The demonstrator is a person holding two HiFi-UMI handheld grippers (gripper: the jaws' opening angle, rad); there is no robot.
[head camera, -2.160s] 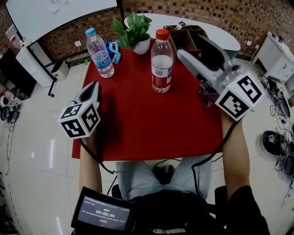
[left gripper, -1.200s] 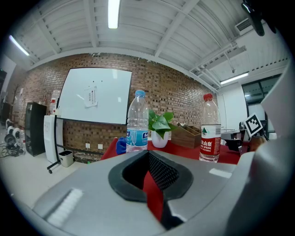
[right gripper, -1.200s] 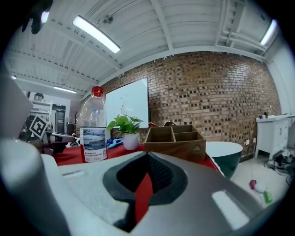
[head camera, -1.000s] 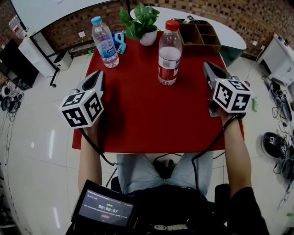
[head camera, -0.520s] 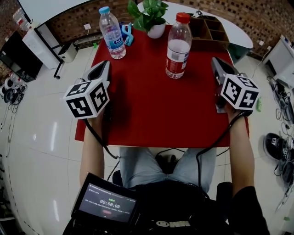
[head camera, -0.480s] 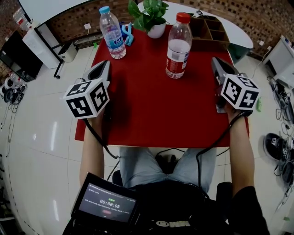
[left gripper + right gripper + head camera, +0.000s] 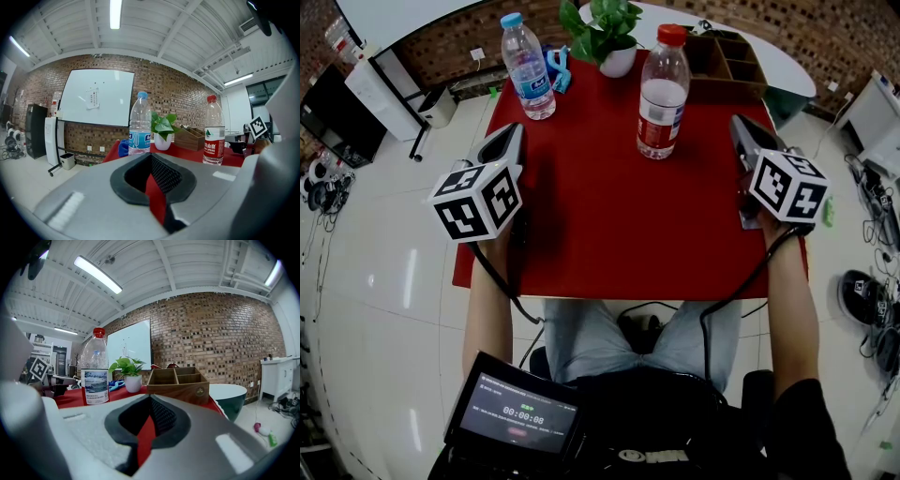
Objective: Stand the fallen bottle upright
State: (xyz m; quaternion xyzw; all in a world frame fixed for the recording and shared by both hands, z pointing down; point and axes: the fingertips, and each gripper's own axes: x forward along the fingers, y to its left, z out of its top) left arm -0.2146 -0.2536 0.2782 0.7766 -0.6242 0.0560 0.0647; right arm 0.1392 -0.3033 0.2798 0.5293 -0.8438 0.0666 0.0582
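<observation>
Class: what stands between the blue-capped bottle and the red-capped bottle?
A potted plant, slightly behind their line, between blue-capped bottle and red-capped bottle; head view and left gripper view both show it.

Desk (image 7: 600,225): carries all the things.
Far left corner: left bottle (image 7: 528,70), upright.
Far edge: potted plant (image 7: 605,28), between the two bottles.
Before the plant: middle bottle (image 7: 661,94), upright.
Far right corner: compartment box (image 7: 731,61).
Left edge: left gripper (image 7: 508,136).
Right edge: right gripper (image 7: 741,127), well apart from both bottles.

left gripper (image 7: 512,131), right gripper (image 7: 739,124): grey, black-white marker cubes (image 7: 478,202) | cables (image 7: 704,342): black | trousers (image 7: 581,337): grey
</observation>
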